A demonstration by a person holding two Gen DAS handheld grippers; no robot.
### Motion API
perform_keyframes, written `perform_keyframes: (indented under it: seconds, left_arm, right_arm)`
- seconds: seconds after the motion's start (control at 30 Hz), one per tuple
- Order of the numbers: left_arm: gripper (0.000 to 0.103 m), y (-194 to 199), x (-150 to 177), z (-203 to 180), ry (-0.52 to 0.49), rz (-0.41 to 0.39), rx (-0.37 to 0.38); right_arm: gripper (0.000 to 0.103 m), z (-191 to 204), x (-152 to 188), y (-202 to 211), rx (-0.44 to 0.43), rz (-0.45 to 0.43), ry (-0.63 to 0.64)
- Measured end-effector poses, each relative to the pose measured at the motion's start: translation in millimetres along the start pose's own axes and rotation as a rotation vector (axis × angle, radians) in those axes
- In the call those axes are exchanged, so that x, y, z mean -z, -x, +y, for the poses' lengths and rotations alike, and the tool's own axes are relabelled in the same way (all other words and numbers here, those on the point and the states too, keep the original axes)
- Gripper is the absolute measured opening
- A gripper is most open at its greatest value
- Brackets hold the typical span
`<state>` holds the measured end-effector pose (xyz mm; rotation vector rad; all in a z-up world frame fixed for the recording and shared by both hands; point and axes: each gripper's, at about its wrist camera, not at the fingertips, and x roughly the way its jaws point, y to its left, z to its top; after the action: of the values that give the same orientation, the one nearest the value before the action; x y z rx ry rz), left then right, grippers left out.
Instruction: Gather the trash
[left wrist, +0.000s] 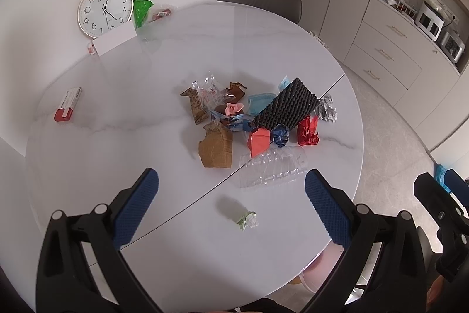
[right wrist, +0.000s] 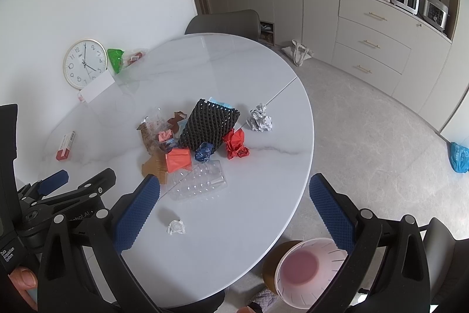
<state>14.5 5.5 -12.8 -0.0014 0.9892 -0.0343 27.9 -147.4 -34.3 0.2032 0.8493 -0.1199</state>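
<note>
A pile of trash lies mid-table: black foam sheet (left wrist: 285,104) (right wrist: 209,123), clear plastic tray (left wrist: 274,166) (right wrist: 199,181), orange paper (left wrist: 258,141) (right wrist: 178,159), red wrapper (left wrist: 307,131) (right wrist: 235,143), blue wad (left wrist: 280,135) (right wrist: 203,151), brown cardboard (left wrist: 215,148), grey crumpled paper (left wrist: 327,109) (right wrist: 259,118). A small white paper ball (left wrist: 247,220) (right wrist: 176,227) lies alone near the front edge. My left gripper (left wrist: 231,201) is open and empty above it. My right gripper (right wrist: 234,204) is open and empty over the table's front right edge.
A pink bin (right wrist: 304,272) stands on the floor below the table edge. A clock (left wrist: 105,9), a green bag (left wrist: 142,11) and a white card (left wrist: 115,41) are at the far left; a red box (left wrist: 68,104) lies left. A grey chair (left wrist: 261,0) stands behind.
</note>
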Motion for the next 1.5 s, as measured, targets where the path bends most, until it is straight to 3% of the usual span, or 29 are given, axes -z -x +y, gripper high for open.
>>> perform_keyframes:
  seconds: [1.03, 1.27, 1.4, 1.5]
  left_arm:
    - [0.096, -6.1, 0.3, 5.8, -0.021, 0.006, 0.025]
    - [0.096, -38.1, 27.7, 8.9, -0.163, 0.021, 0.093]
    - [0.096, -73.7, 53.7, -0.2, -0.289, 0.08, 0.144]
    - [0.09, -99.7, 72.2, -10.8, -0.367, 0.123, 0.174]
  right_arm:
    - [0.101, -1.6, 3.0, -5.5, 0.001, 0.011, -0.002]
    - [0.101, -11.2, 17.6, -23.9, 0.008, 0.058, -0.029]
    - [0.101, -21.7, 31.5, -38.8, 0.02, 0.104, -0.068]
    - [0.101, -30.6, 42.8, -49.6, 0.031, 0.141, -0.108]
